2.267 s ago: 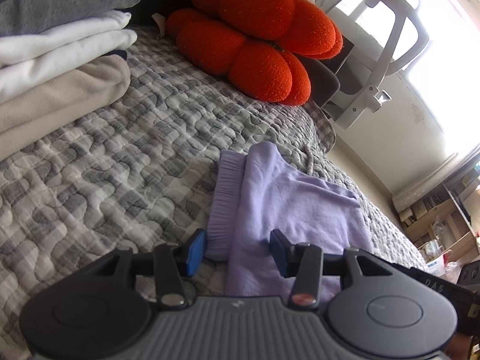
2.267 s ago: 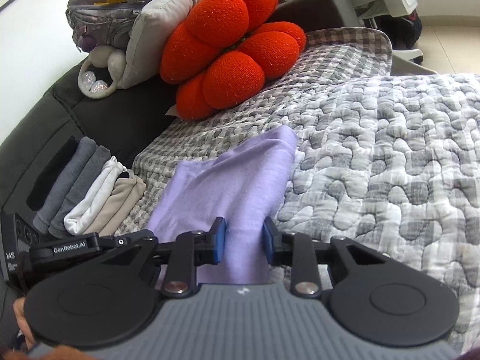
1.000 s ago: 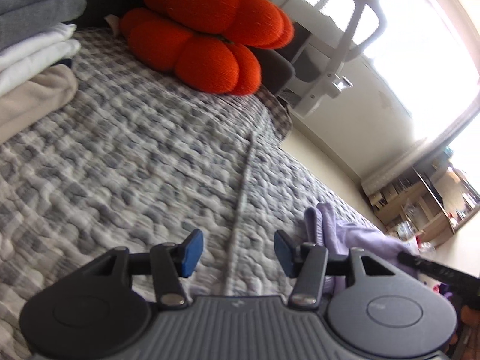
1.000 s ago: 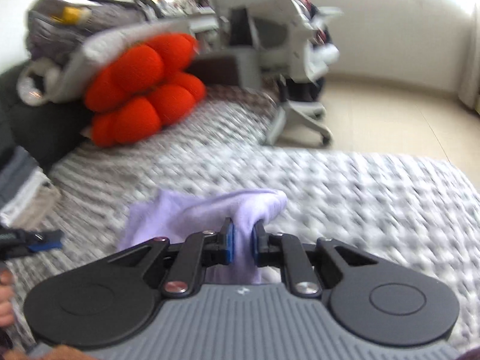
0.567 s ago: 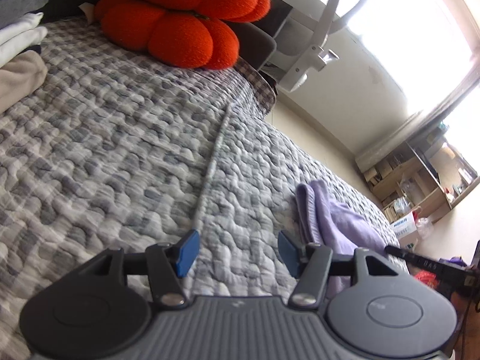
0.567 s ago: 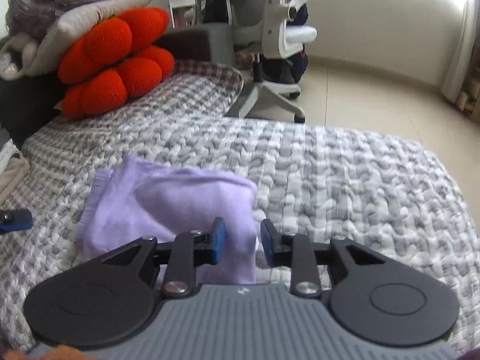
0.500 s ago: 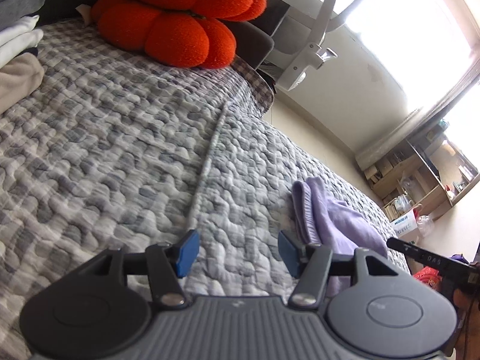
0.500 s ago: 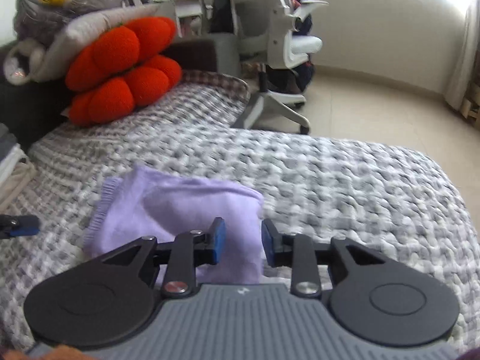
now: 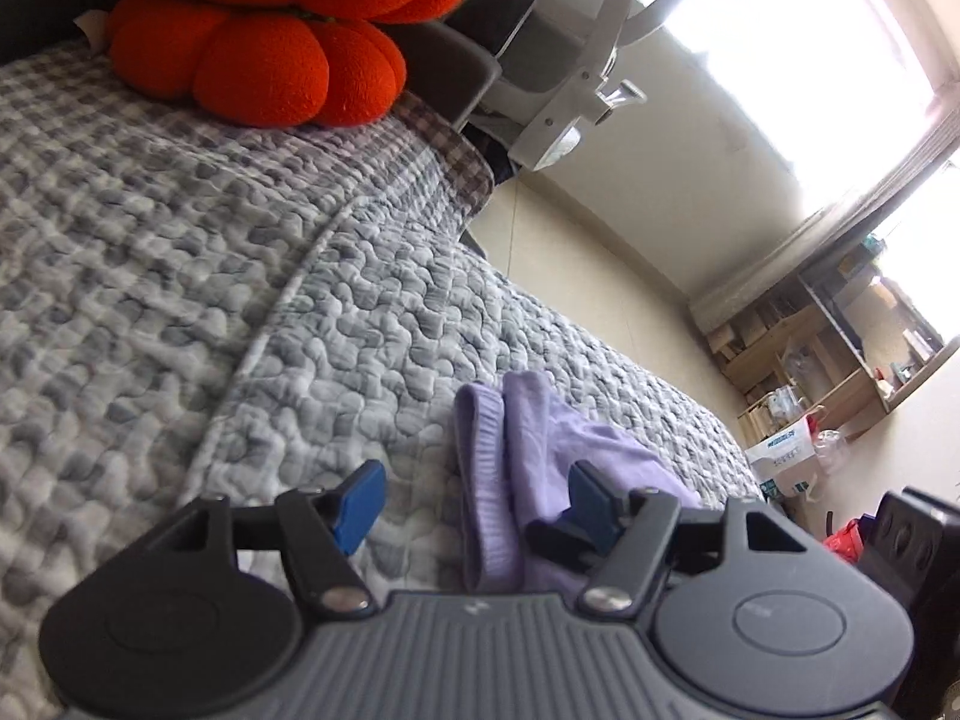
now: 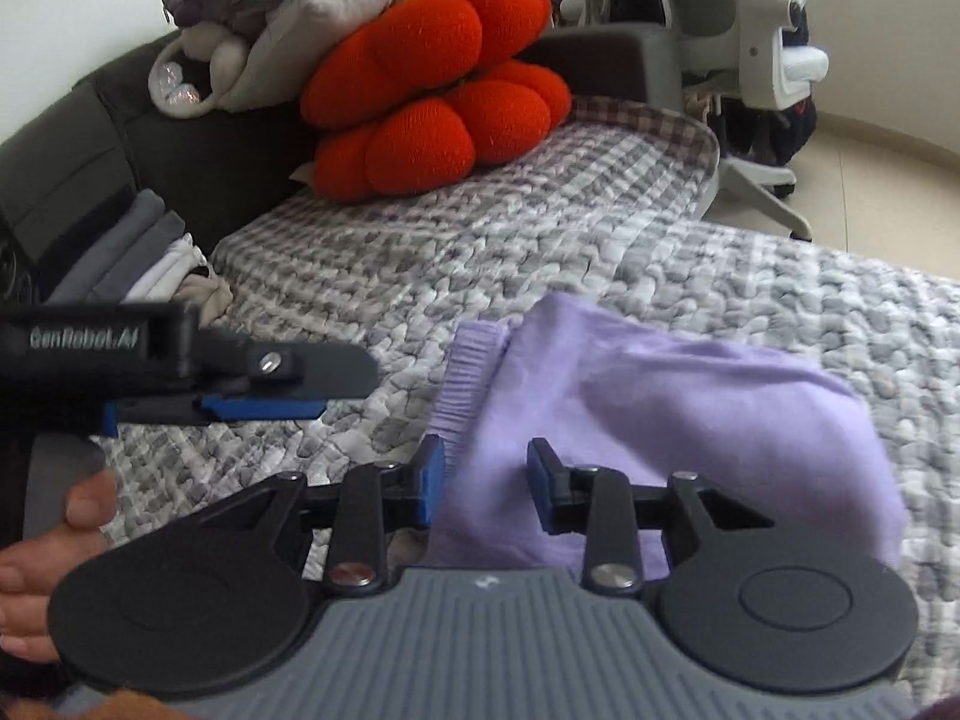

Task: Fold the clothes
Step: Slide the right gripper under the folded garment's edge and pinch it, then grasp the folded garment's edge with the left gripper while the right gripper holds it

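While both grippers' fingers [image 10: 429,483] gape wide, folded lilac sweater [image 10: 660,414] lies btwn/under them, ungripped.

Blown-out window [image 9: 780,30] glare, soft daylight, fisheye-bent edges, slight motion blur

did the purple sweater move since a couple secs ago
Yes. The purple sweater lay close to the folded clothes stack by the orange cushion; it now lies farther out on the quilt, away from them.
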Demonstrator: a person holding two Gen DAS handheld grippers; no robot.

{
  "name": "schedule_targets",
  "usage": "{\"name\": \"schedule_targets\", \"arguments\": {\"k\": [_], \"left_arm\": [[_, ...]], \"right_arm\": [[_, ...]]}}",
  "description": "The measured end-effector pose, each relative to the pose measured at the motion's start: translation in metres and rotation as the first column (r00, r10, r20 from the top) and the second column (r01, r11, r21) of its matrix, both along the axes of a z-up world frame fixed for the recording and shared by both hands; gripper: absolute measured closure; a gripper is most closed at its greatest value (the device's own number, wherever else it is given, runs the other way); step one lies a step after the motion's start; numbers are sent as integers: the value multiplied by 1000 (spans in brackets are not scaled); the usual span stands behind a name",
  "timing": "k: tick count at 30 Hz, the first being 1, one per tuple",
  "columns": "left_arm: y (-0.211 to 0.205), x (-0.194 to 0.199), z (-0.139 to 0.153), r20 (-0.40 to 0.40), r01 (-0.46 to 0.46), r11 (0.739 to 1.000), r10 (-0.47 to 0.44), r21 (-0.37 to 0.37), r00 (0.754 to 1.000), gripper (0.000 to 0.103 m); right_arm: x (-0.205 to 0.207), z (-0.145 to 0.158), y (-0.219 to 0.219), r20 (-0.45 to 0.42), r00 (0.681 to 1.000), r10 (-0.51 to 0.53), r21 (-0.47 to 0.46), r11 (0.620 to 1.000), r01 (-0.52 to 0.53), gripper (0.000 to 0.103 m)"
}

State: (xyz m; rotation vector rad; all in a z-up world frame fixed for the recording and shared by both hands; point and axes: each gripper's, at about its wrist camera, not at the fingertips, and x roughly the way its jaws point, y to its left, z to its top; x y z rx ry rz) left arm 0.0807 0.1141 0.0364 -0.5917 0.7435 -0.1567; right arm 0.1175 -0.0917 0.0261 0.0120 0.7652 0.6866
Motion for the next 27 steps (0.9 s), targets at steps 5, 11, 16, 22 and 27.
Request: {"name": "schedule_targets", "arguments": {"k": [5,11,16,22,27], "left_arm": [[-2,19,-13,-38,6,999,-7,-31,999,34],[-1,23,-28,-27,12,999,-14,-45,1000,34],[6,25,-29,-5,5,997,-6,-73,1000,34],[9,25,-33,0,4,995,-5,-98,1000,33],[12,25,-35,0,6,993,-6,-122,1000,33]], "right_arm": [[6,-8,6,8,1000,4,-31,1000,-4,71],[14,-6,-3,-26,1000,2,58,998,0,93],[10,-9,6,-7,999,35,18,999,-35,86],[-9,-3,20,75,992,104,-95,991,-97,50],[-19,-15,34,142,982,123,-212,973,-91,46]]}}
